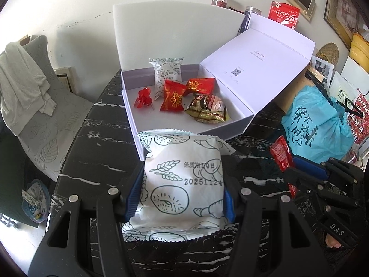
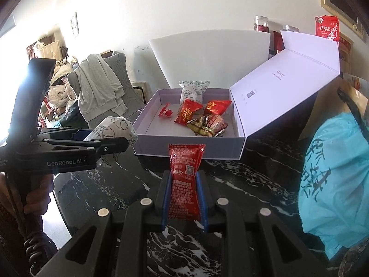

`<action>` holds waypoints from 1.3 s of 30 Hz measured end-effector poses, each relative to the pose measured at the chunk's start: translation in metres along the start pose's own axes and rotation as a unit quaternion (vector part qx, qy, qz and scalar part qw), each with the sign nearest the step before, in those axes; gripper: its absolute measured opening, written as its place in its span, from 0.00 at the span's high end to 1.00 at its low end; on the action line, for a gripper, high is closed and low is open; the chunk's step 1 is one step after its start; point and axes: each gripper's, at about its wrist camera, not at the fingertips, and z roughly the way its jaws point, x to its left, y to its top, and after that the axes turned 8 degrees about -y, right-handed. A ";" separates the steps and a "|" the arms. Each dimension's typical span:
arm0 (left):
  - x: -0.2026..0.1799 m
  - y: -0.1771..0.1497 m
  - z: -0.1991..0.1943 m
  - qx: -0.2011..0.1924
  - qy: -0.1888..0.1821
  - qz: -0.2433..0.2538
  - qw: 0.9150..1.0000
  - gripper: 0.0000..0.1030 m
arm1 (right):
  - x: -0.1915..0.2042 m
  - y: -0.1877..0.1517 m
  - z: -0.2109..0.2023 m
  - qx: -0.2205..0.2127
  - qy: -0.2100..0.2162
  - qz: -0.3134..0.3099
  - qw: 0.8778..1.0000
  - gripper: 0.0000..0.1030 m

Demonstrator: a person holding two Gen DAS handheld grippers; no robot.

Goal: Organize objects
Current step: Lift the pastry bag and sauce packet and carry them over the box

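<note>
Black marbled tabletop (image 2: pixel 253 173) carries the open white box (image 2: pixel 189 147) with five snacks already inside, while my left gripper (image 1: pixel 182 198) pinches a white bread packet (image 1: pixel 184 184) and my right gripper (image 2: pixel 183 203) clamps a red ketchup sachet (image 2: pixel 185 175), both, I judge, still to go in.

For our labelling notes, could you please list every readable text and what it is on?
"20251124": white snack packet in the left hand-held gripper.
"HEINZ": red sauce sachet in the right hand-held gripper.
"GenRobot.AI": left hand-held gripper's side.
"红枸杞": red pouch.
Box lid print: too small.
</note>
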 end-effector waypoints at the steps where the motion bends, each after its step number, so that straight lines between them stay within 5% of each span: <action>1: -0.001 0.002 0.001 0.001 0.000 0.001 1.000 0.46 | -0.001 0.001 0.000 0.000 -0.001 0.000 1.000 0.80; 39: 0.024 0.073 0.077 0.041 -0.004 0.014 0.999 0.46 | -0.019 0.074 0.088 0.027 0.052 -0.024 0.998 0.79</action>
